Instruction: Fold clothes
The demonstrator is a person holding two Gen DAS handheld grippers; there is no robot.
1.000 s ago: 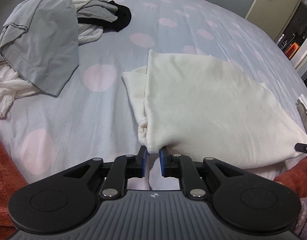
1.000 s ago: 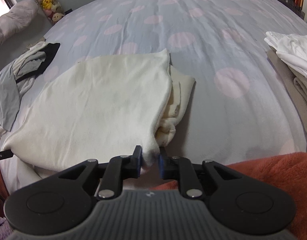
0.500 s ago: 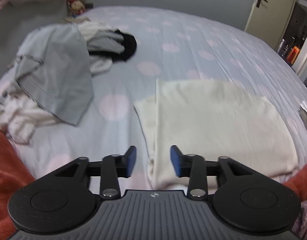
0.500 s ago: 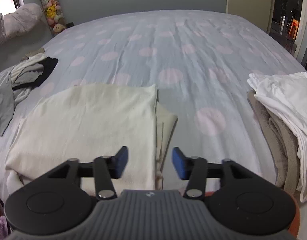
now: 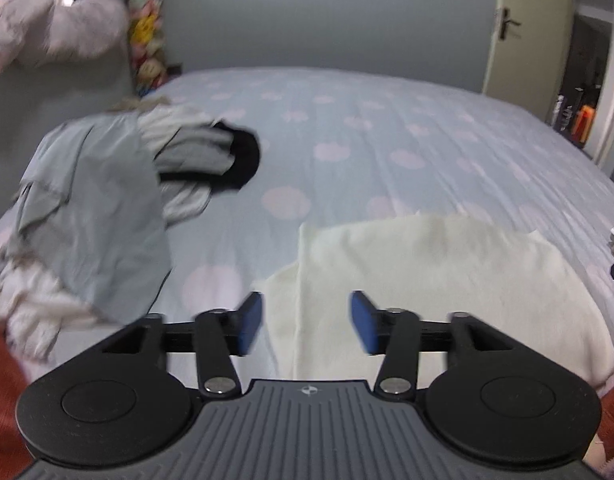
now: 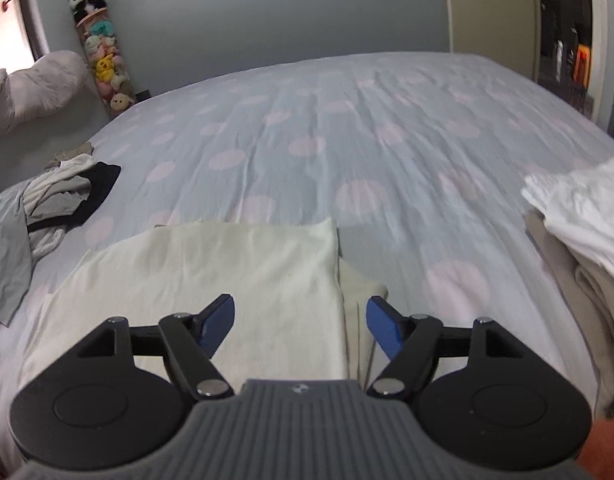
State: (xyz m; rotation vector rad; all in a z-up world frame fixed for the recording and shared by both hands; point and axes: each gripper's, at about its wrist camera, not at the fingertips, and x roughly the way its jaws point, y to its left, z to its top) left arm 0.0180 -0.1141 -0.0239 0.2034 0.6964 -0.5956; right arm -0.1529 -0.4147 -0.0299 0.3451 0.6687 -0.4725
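A cream folded garment [image 5: 447,276] lies flat on the dotted bedsheet, near the front edge of the bed; it also shows in the right wrist view [image 6: 227,276]. My left gripper [image 5: 305,322] is open and empty, raised above the garment's left edge. My right gripper [image 6: 301,326] is open and empty, raised above the garment's right edge, where an under layer sticks out.
A heap of unfolded clothes, grey [image 5: 91,208], white and black, lies at the left of the bed [image 6: 347,128]. A stack of folded white and beige clothes [image 6: 579,232] sits at the right. An orange blanket lies at the near edge.
Both grippers let go of the cream garment's near corners, opened wide and rose back. The garment now lies flat, folded in half.
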